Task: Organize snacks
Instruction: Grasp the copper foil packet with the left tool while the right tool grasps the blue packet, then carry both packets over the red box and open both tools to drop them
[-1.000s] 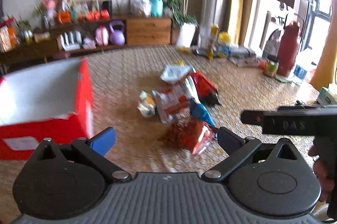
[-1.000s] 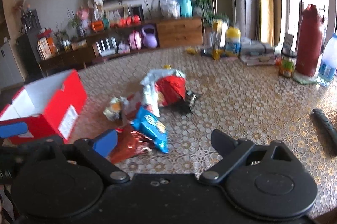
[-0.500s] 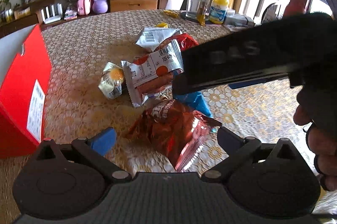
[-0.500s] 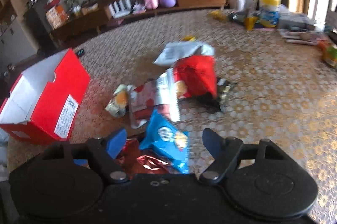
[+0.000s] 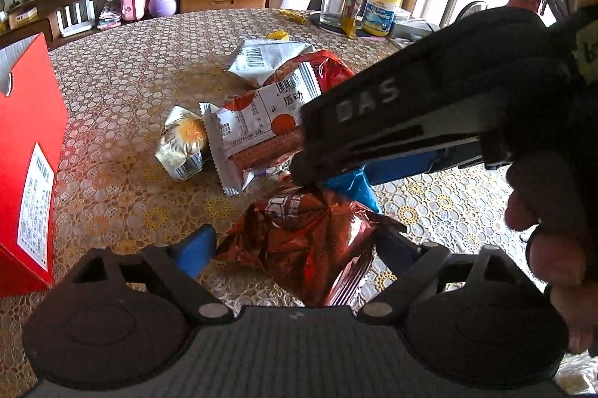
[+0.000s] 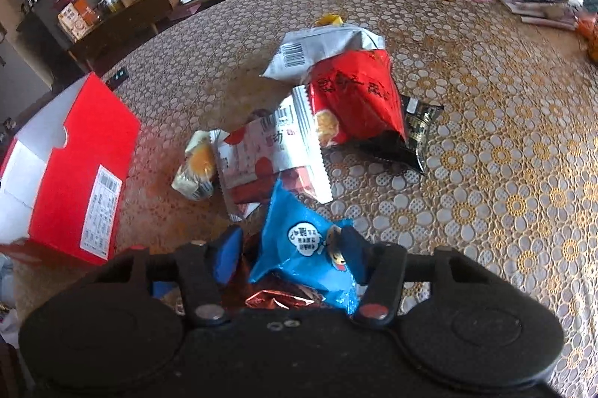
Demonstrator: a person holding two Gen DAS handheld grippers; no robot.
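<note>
the surface, covered in a gold and white lace-patterned cloth, carries everything here. at its left edge sits the red box, its open top showing a white inside and a printed label on the near side. in the middle lies the heap of snacks: a big red bag rests partly on a silver bag with a barcode, and a black packet pokes out from under the red one. a white and red wrapper leans against the red bag, with a small round silver pack touching its left end.

nearest the cameras, the blue packet lies on top of a shiny dark red foil bag. the right claw has its fingers on either side of the blue packet, right against it, though i cannot tell whether they are truly pinching it. the left claw is spread wide, its fingers flanking the foil bag, the blue left pad just beside the bag's edge.

far back on the surface stand a glass and a yellow-capped bottle.
</note>
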